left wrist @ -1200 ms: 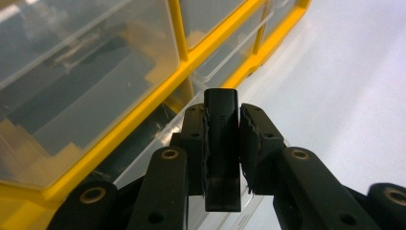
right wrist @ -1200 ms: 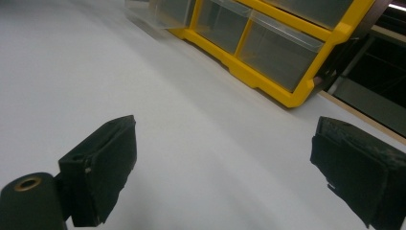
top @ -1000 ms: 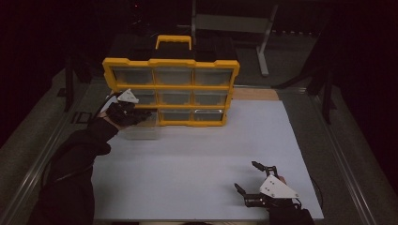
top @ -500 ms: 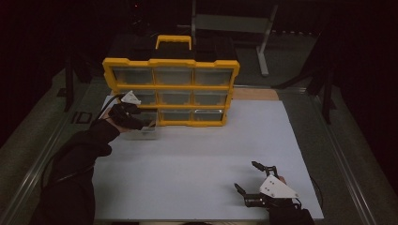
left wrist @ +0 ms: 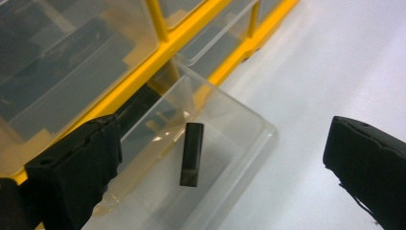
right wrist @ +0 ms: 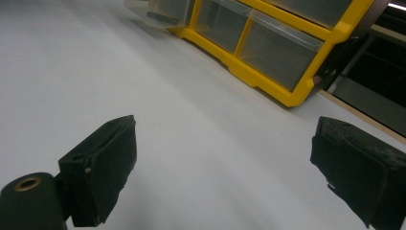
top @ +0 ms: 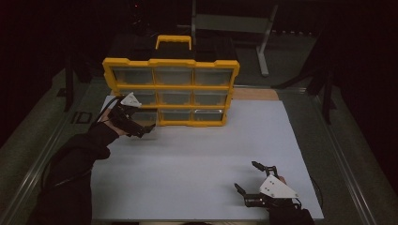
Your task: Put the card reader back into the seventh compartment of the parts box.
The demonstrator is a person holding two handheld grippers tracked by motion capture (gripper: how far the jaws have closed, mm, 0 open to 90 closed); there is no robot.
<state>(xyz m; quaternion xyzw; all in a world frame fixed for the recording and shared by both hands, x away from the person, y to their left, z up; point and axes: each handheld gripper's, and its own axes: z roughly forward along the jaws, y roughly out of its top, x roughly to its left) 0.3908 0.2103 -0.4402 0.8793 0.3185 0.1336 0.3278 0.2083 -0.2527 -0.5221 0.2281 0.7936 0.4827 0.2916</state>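
Your left gripper [top: 143, 129] has just been opening its jaws and has drawn slightly back from the cabinet since a second ago; they now stand wide apart, released, with a clear drawer [left wrist: 191, 158] below and between them but nothing pressed by either pad. Your right gripper [top: 248, 177] has not shifted: it rests near the front right corner of the white worktop [top: 202, 154], jaws spread and empty.

Largest on the worktop is the yellow drawer cabinet [top: 171, 89], standing upright along the back edge with its handle on top. The high view gives its full grid of clear drawers; the right gripper view takes in just its lower rows from low and to the side.

The clear drawer is pulled out of the cabinet's bottom left slot, toward the worktop's left edge. From above it is a faint pale shape beside your left gripper. The left gripper view looks straight into it and reveals a small black block [left wrist: 191, 154] lying flat on its floor, its long axis running roughly from the cabinet out toward the drawer's front wall.
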